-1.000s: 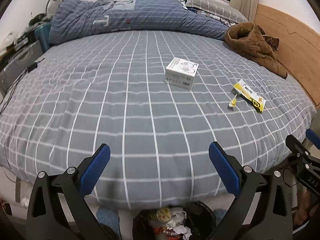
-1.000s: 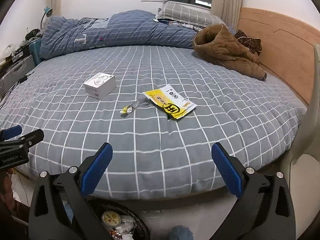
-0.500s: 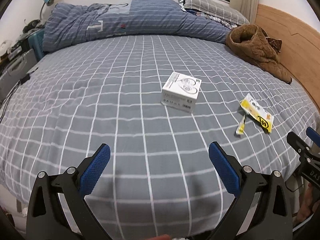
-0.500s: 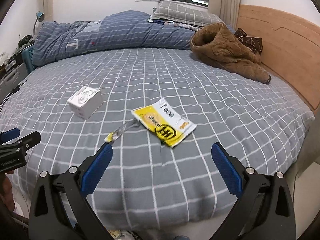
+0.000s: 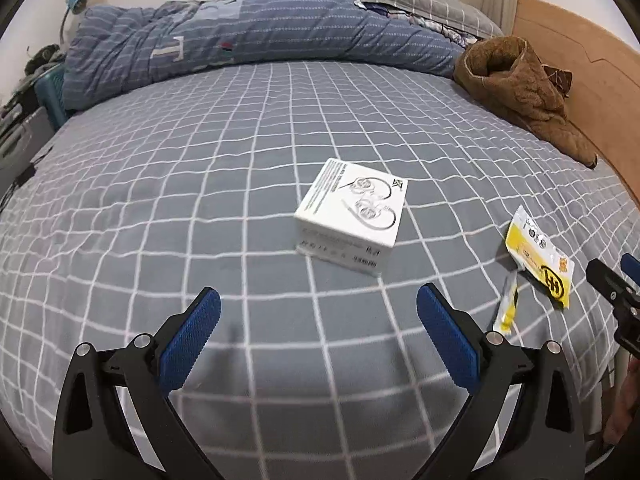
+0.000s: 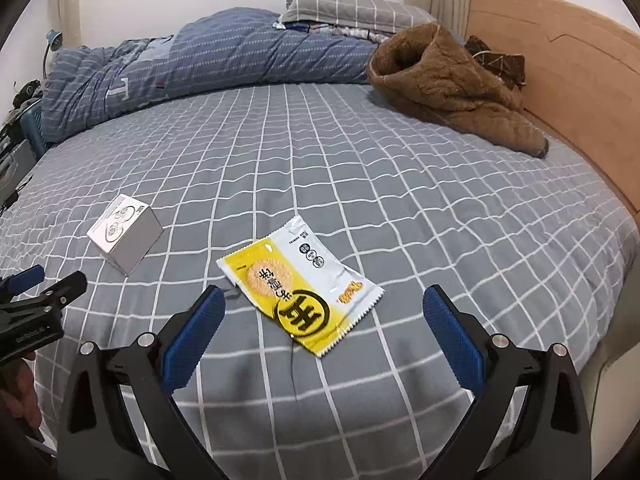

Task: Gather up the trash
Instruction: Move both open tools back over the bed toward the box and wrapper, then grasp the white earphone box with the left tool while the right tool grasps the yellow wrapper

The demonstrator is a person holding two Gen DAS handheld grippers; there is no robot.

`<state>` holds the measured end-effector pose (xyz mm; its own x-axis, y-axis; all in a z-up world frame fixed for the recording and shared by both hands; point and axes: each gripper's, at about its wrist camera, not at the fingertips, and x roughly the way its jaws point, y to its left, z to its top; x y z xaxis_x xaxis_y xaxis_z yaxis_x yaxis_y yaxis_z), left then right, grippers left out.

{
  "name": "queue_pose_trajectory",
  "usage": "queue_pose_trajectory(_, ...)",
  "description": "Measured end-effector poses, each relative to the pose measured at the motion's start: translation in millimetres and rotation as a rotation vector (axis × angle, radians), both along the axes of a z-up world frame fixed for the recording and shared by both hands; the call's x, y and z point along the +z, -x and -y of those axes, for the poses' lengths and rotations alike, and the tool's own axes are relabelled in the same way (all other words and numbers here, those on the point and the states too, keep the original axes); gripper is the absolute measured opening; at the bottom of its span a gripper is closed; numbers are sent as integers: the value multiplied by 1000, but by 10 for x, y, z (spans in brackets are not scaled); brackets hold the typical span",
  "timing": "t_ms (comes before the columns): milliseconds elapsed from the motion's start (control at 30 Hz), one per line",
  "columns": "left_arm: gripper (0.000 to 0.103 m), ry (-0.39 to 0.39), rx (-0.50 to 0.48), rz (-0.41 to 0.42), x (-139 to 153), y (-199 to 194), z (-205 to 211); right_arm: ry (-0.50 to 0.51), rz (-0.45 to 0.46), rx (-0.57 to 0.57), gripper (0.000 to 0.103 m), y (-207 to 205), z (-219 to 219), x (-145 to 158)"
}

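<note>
A white earphone box [image 5: 352, 220] lies on the grey checked bed, just ahead of my open, empty left gripper [image 5: 318, 320]. It also shows in the right wrist view [image 6: 125, 238]. A yellow and white snack wrapper [image 6: 300, 284] lies flat between the fingers of my open, empty right gripper [image 6: 322, 320], slightly beyond the tips. In the left wrist view the wrapper [image 5: 538, 258] is at the right, with a small torn yellow strip [image 5: 507, 307] beside it. In the right wrist view the strip is hidden behind the left finger.
A brown fleece jacket [image 6: 448, 84] lies by the wooden headboard [image 6: 560, 64]. A rolled blue striped duvet [image 5: 248, 36] and grey pillows [image 6: 352, 6] lie along the far side. Clutter stands off the bed's left edge [image 5: 28, 92].
Both grippers have moved forward over the bed, closer to the box and the wrapper. The trash bin below the bed edge has dropped out of view. Both stay open.
</note>
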<state>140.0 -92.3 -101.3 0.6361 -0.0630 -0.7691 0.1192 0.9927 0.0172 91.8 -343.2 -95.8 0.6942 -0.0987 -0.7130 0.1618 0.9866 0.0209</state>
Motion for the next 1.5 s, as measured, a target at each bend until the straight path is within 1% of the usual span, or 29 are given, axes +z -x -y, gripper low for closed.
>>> queue_pose_trajectory(100,96,-1,-5,-8,-54,-139,59,-18,-15,-2,95,-139,39,-84)
queue_pose_trajectory(233,96,-1,-9,-15,-122,-313,111,-82,-55,0,95,-346,94,-241)
queue_pose_trajectory(333,96,-1,-14,-20,-171,-425,143,-71,-73,15,95,-468,76,-292)
queue_pose_trajectory(400,95,-1,-17,-23,-195,-486,163,-84,-86,23,95,-536,81,-309)
queue_pose_trajectory(567,92,9,-25,-30,-241,-644,224,-106,-140,44,95,-693,73,-424)
queue_pose_trajectory(633,89,9,-30,-36,-276,-697,256,-119,-157,45,95,-736,67,-484)
queue_pose_trajectory(700,87,10,-38,-42,-313,-734,297,-125,-176,48,91,-767,52,-544)
queue_pose_trajectory(733,86,9,-40,-45,-328,-748,313,-127,-181,49,87,-781,51,-559)
queue_pose_trajectory(867,83,6,-36,-55,-389,-799,332,-111,-198,52,77,-792,34,-619)
queue_pose_trajectory(900,79,13,-32,-57,-395,-809,326,-103,-200,57,75,-791,17,-624)
queue_pose_trajectory(967,79,23,-31,-56,-402,-813,311,-78,-206,86,63,-799,-43,-623)
queue_pose_trajectory(1067,78,16,-31,-55,-409,-811,328,-39,-217,115,54,-787,-126,-650)
queue_pose_trajectory(1100,78,14,-31,-54,-411,-806,330,-41,-220,119,52,-785,-131,-657)
queue_pose_trajectory(1167,78,20,-30,-54,-413,-802,320,-53,-226,122,44,-815,-128,-674)
queue_pose_trajectory(1200,78,23,-29,-54,-411,-795,318,-56,-229,122,42,-813,-121,-678)
queue_pose_trajectory(1233,78,25,-29,-53,-410,-793,309,-61,-229,124,35,-810,-104,-678)
queue_pose_trajectory(1267,78,26,-28,-52,-407,-791,306,-64,-227,126,31,-809,-99,-676)
queue_pose_trajectory(1433,78,31,-21,-47,-389,-783,279,-75,-192,129,21,-776,-94,-613)
queue_pose_trajectory(1500,78,32,-14,-44,-366,-783,259,-76,-168,128,19,-759,-104,-560)
